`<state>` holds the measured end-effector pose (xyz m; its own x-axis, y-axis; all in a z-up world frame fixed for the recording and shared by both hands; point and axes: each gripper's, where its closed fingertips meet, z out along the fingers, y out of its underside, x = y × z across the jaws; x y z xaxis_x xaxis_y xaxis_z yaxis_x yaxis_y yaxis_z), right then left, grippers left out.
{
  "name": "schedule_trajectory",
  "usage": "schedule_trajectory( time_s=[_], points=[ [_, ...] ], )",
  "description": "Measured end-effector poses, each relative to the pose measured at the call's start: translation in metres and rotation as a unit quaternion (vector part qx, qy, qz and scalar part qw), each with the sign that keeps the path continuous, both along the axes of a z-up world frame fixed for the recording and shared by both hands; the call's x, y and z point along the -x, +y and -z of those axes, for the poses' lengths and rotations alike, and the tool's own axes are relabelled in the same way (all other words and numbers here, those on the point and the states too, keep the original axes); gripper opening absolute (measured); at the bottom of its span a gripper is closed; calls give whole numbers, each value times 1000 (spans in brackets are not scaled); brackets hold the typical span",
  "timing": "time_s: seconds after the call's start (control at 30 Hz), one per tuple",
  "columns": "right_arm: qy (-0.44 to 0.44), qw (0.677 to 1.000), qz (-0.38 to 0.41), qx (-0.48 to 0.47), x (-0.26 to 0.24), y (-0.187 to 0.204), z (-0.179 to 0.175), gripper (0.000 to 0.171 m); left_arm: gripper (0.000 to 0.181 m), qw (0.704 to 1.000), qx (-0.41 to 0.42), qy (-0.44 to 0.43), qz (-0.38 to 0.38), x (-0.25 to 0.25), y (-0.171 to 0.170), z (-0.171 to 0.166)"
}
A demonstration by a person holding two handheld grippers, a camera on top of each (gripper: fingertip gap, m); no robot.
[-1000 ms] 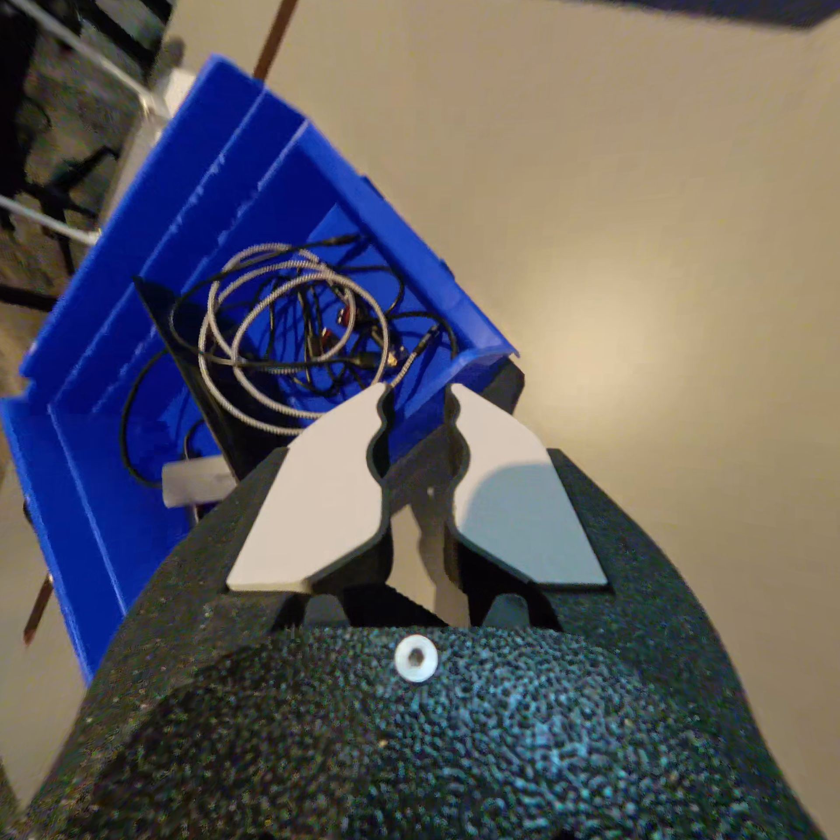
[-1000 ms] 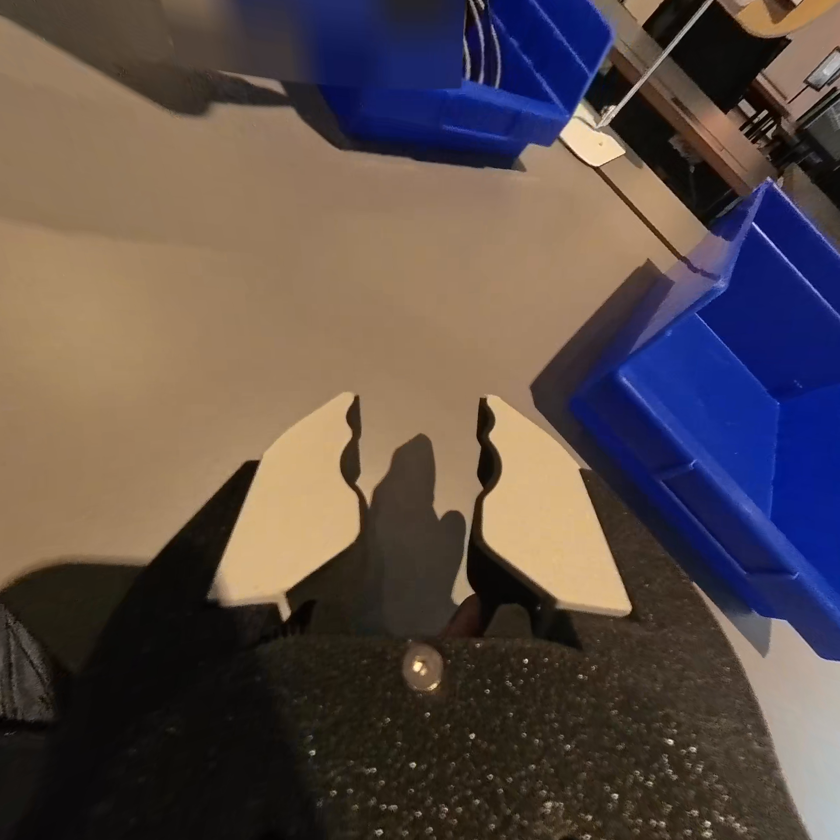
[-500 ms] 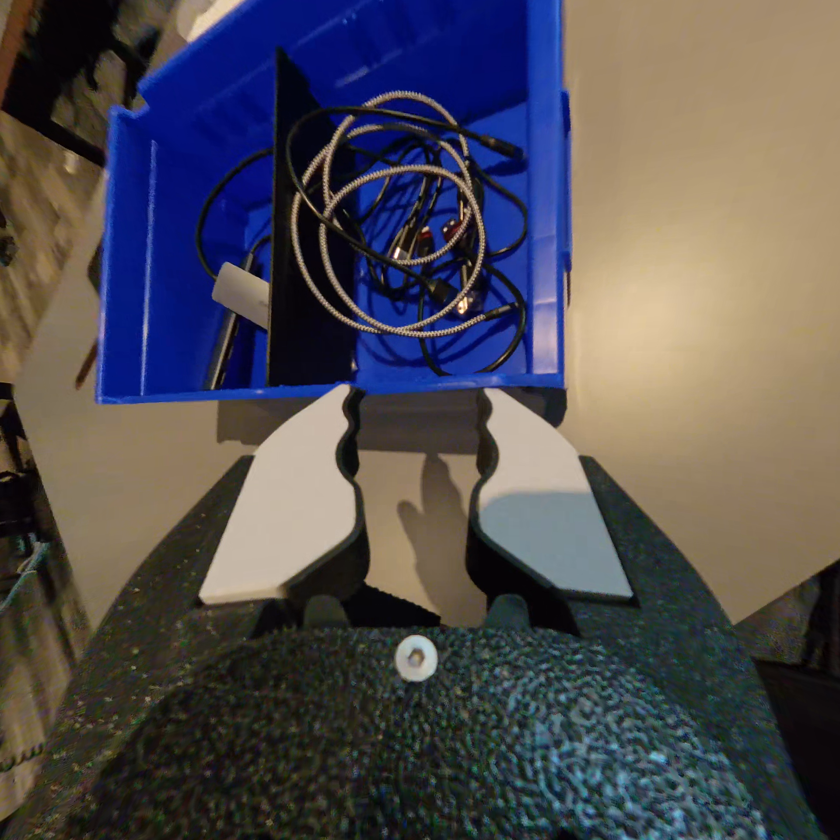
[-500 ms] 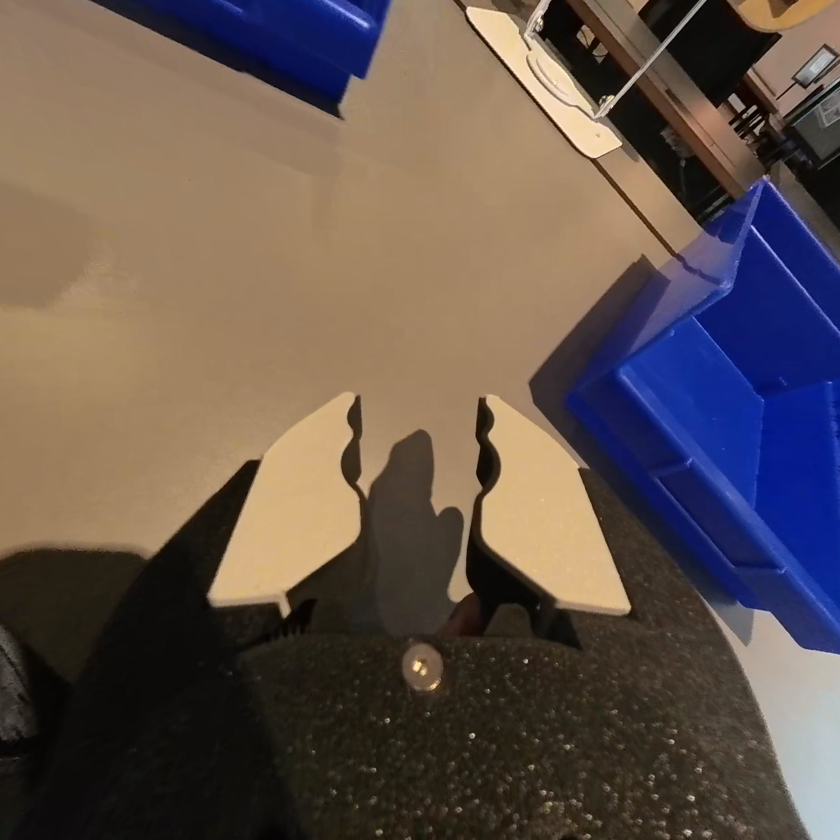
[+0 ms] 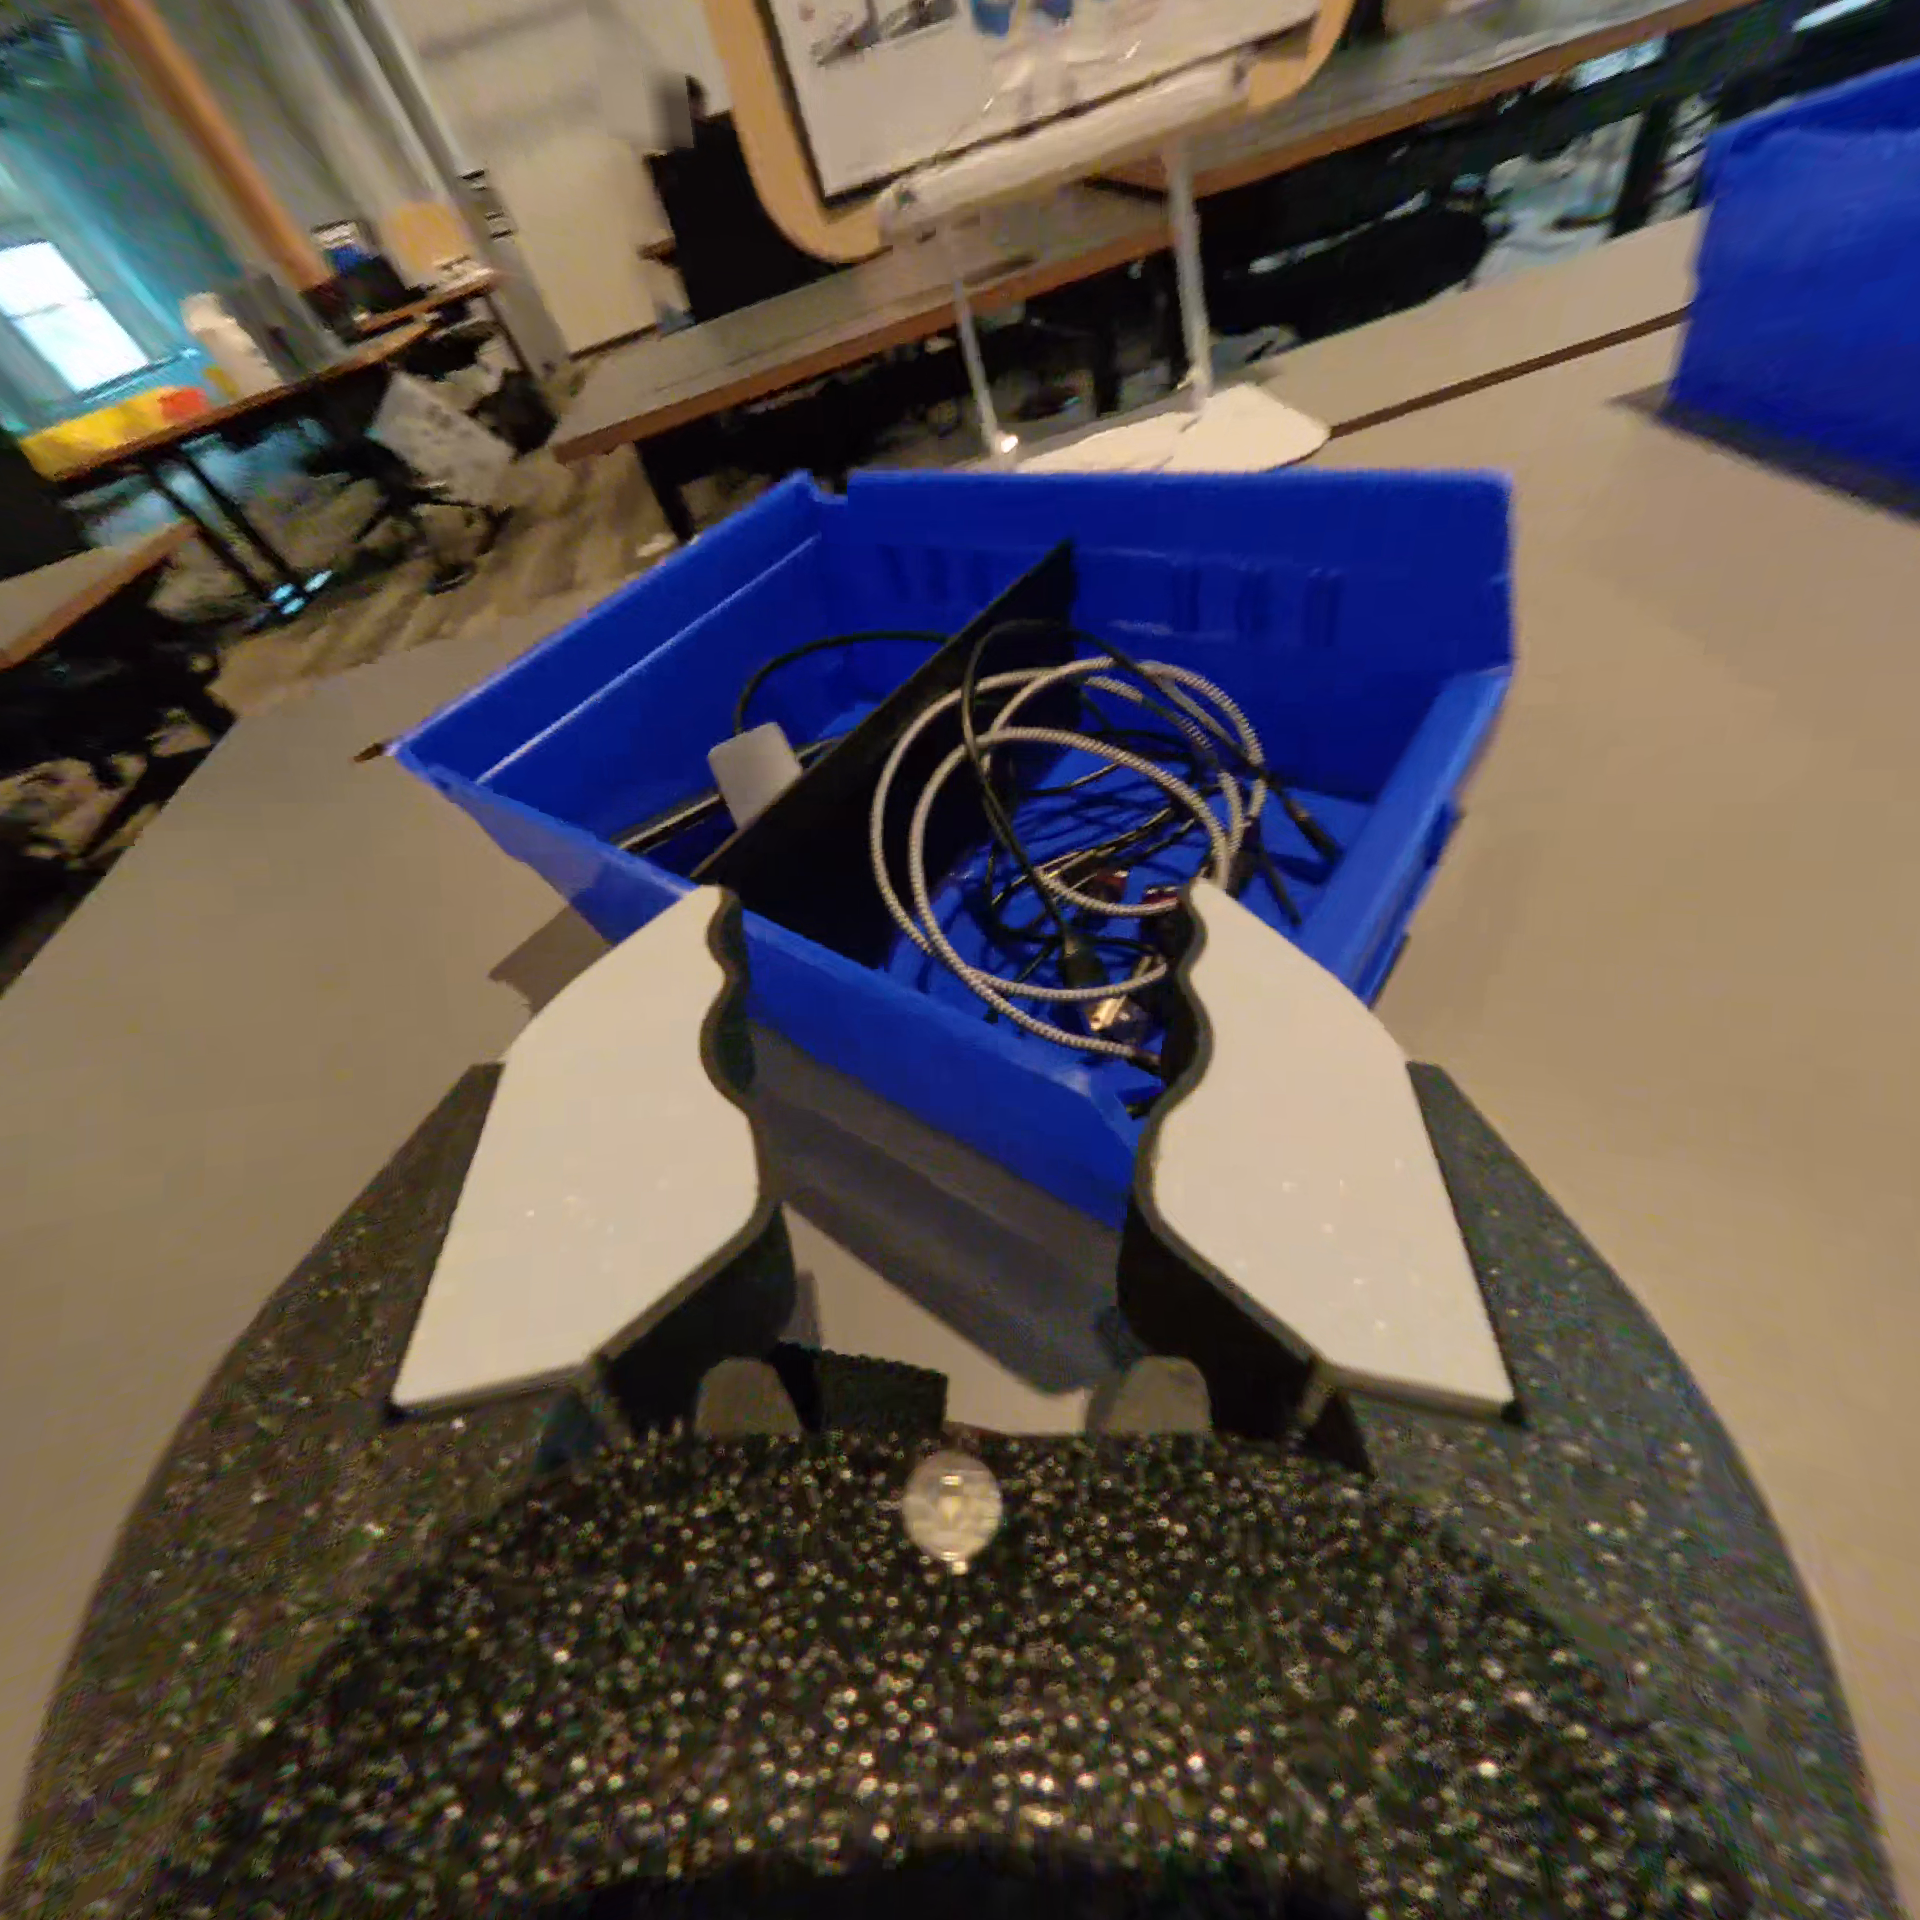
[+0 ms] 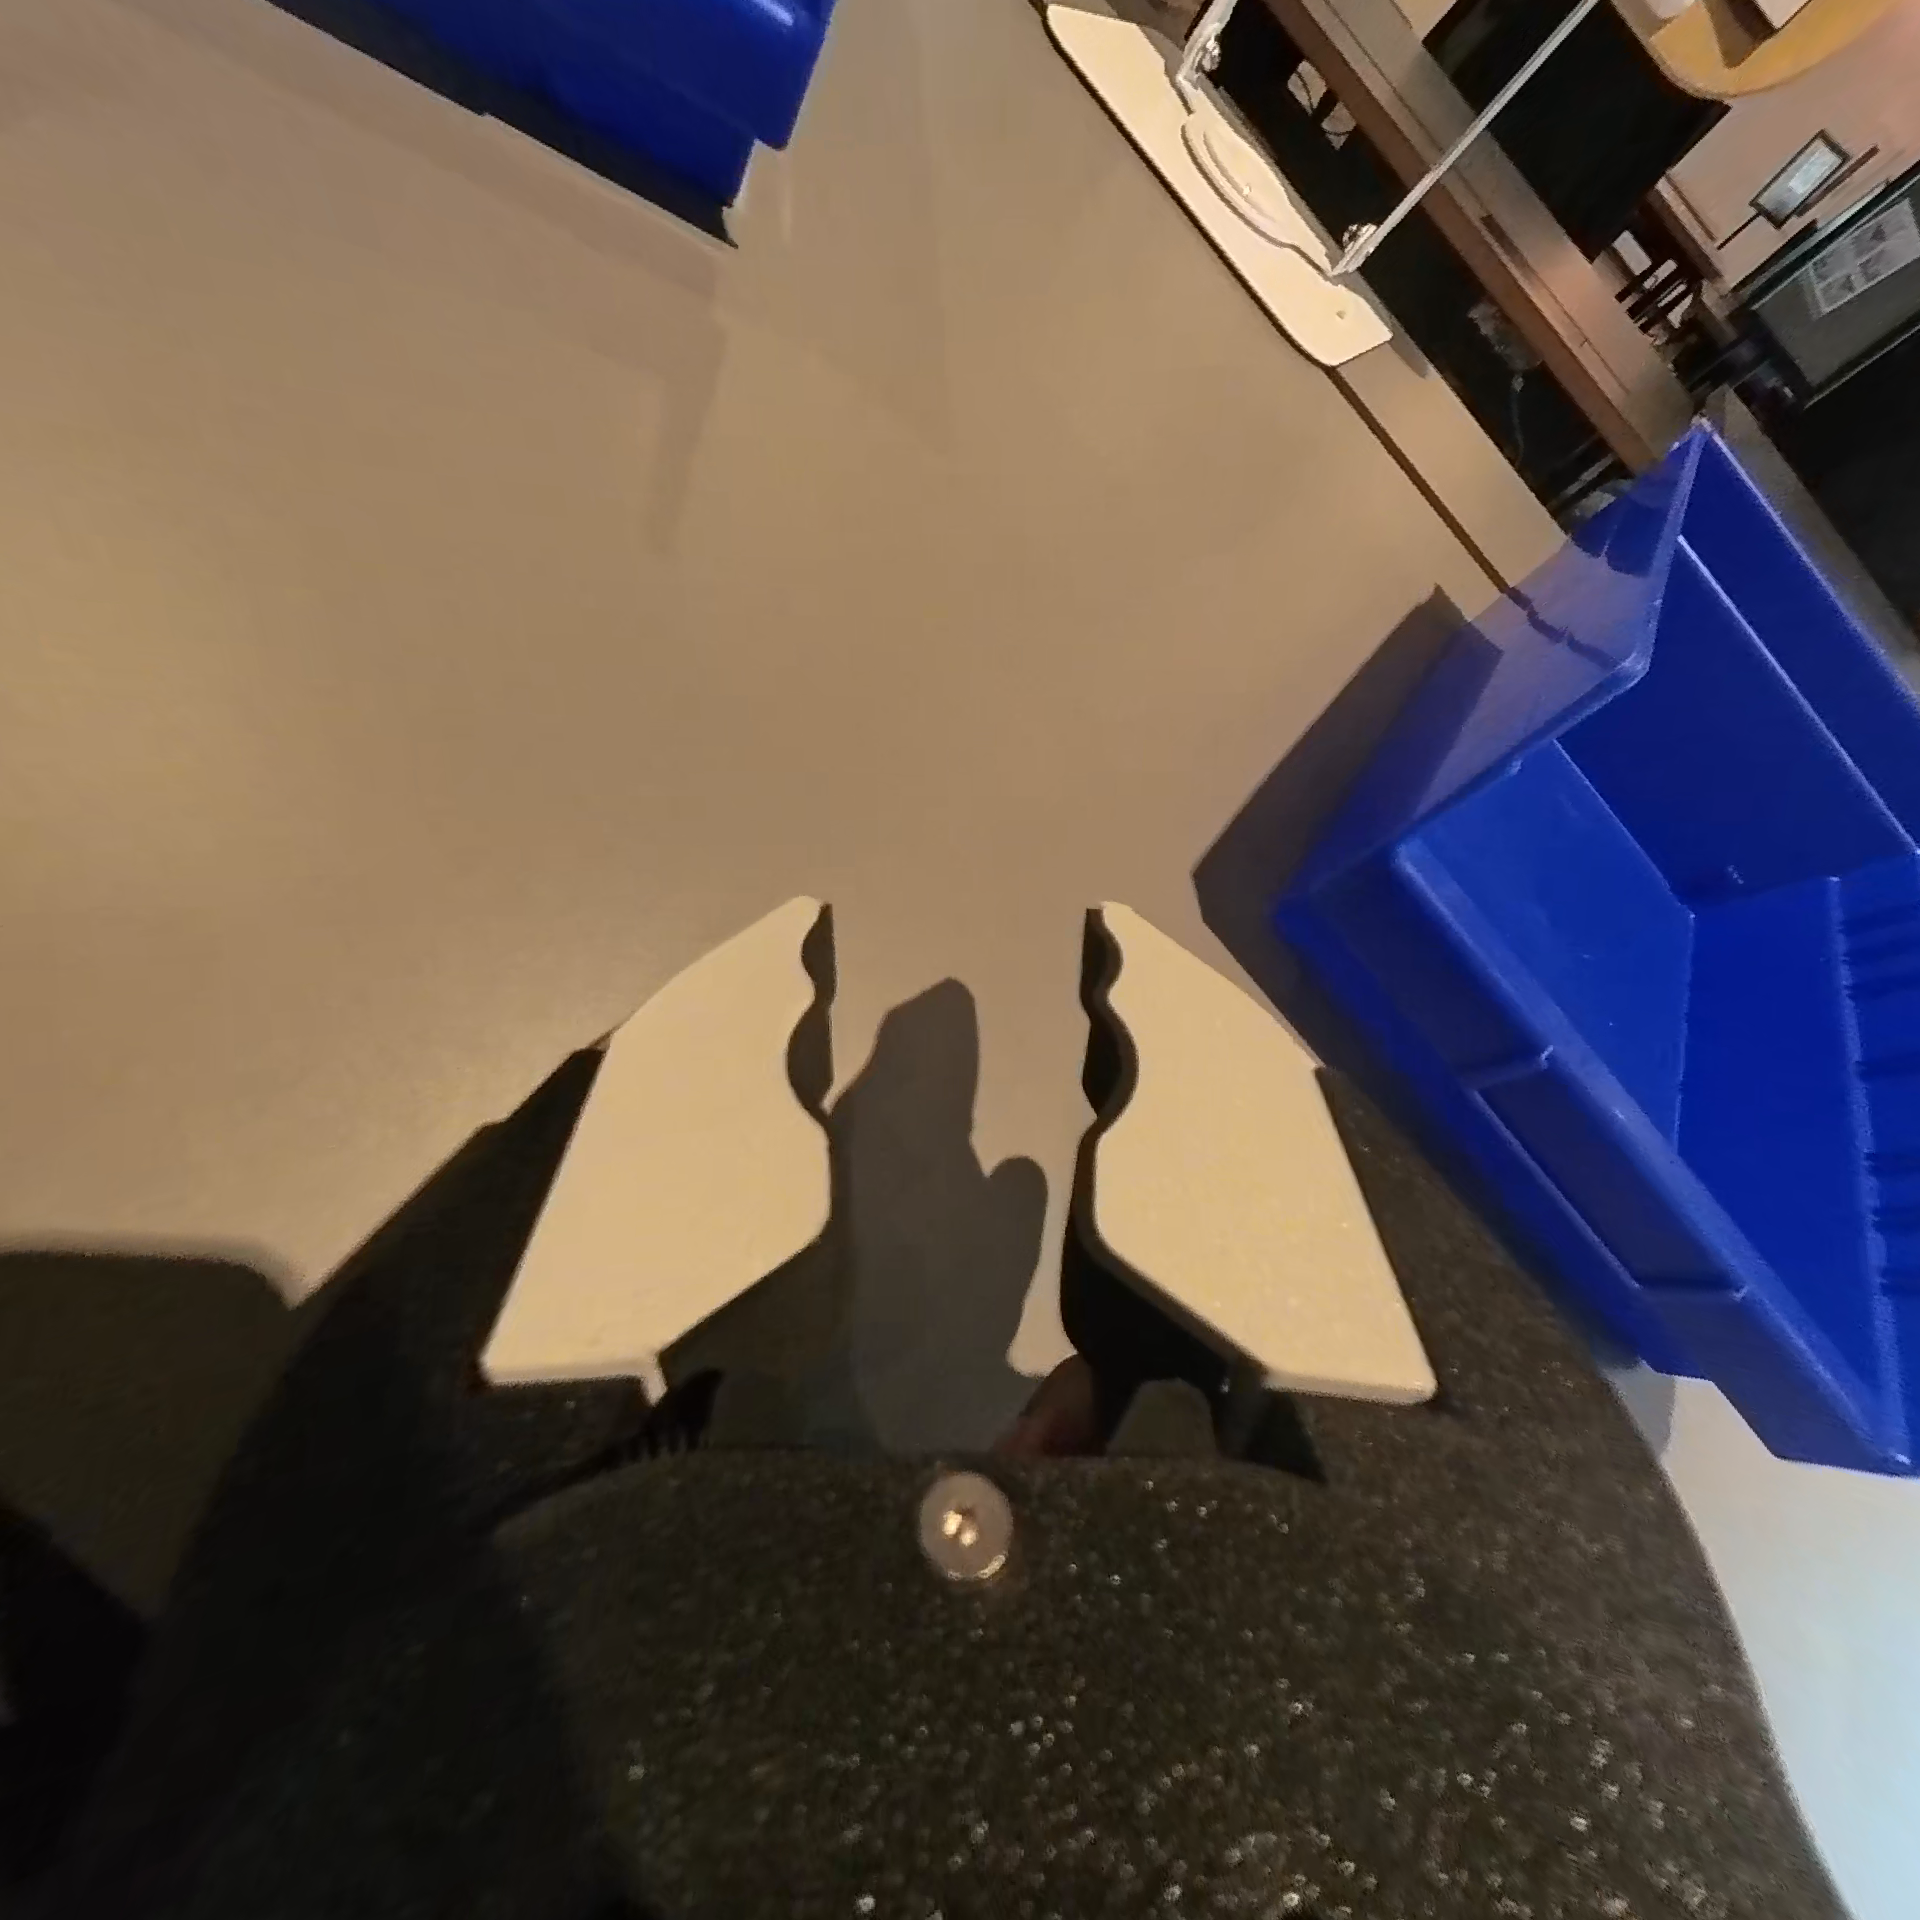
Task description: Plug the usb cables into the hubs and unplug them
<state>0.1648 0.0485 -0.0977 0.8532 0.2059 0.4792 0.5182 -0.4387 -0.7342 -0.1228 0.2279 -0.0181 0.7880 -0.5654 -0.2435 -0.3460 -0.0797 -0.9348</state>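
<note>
The usb cables (image 5: 1070,821), braided white and black, lie coiled in the right compartment of a blue bin (image 5: 966,1070), beside a black divider (image 5: 862,831). The left tool (image 5: 956,914) hovers just before the bin, fingers apart, empty. The right tool (image 6: 956,914), also apart and empty, hangs over the bare surface (image 6: 520,571) near another blue bin (image 6: 1621,1039).

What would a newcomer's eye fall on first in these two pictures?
Likely the blue bin straight ahead of the open left hand-held gripper, with a tangle of cables right of its black divider. Next, the second blue bin to the right of the open right hand-held gripper, above bare table.
</note>
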Motion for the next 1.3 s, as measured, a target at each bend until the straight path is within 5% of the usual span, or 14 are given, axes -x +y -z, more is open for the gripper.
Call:
schedule_trajectory(
  time_s=[0.17, 0.5, 0.7, 0.9, 1.3],
  points=[
    [-6, 1000, 0, -3, 0, 0, 0, 45, 71, 998, -23, 24, -54, 22, 10, 12],
    [-5, 1000, -4, -3, 1, 0, 0, 45, 57, 981, -16, -21, -194, 151, 39, 11],
    [-1, 1000, 2, 1, 0, 1, 0, 45, 62, 994, -28, -92, -48, 52, -9, -14],
    [-7, 1000, 1, -3, 1, 0, 0, 44, 65, 998, -56, -11, 22, -54, -31, 2],
    [-6, 1000, -8, -3, 3, -1, 0, 45, 49, 995, -58, 69, -32, -50, 8, 31]
  ],
)
